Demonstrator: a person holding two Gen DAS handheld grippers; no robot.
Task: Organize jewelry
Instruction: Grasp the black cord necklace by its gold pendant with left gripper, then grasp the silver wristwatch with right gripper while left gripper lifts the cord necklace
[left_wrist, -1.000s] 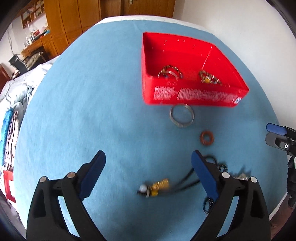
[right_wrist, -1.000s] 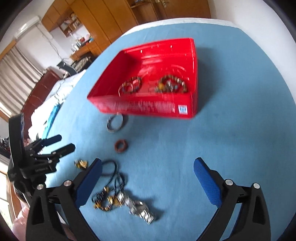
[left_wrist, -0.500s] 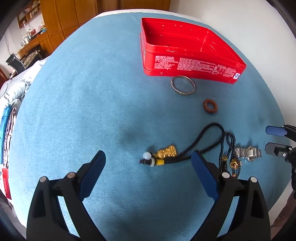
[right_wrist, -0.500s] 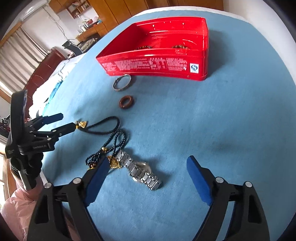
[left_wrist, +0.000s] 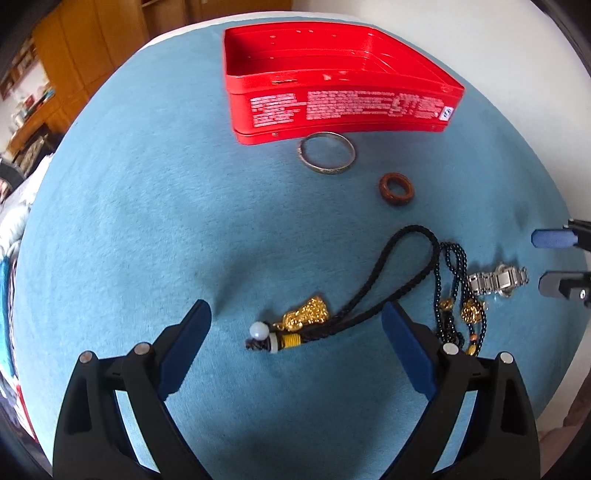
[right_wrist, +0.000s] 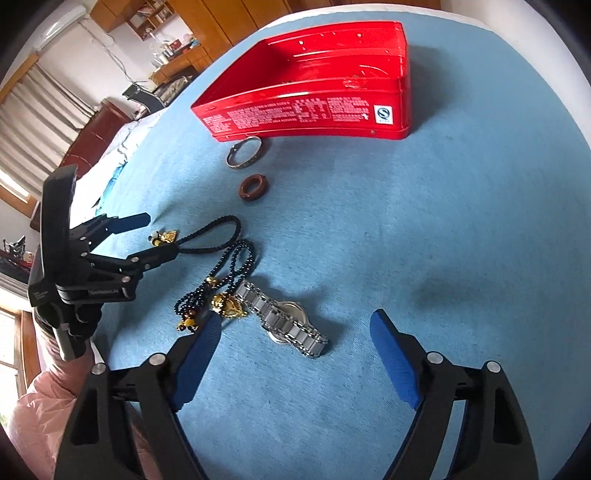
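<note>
While both grippers' fingers are held spread, the gold pendant (left_wrist: 306, 314) is framed by the left gripper (left_wrist: 295, 343), the watch (right_wrist: 288, 319) by the right gripper (right_wrist: 295, 352).

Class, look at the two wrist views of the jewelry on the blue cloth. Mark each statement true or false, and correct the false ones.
1. The silver bangle lies inside the red box. False: it lies on the cloth just in front of the box.
2. The brown ring lies apart from the bangle. True.
3. The right gripper is shut on the watch. False: its fingers stand open, holding nothing.
4. The left gripper is open over the gold charm. True.
</note>
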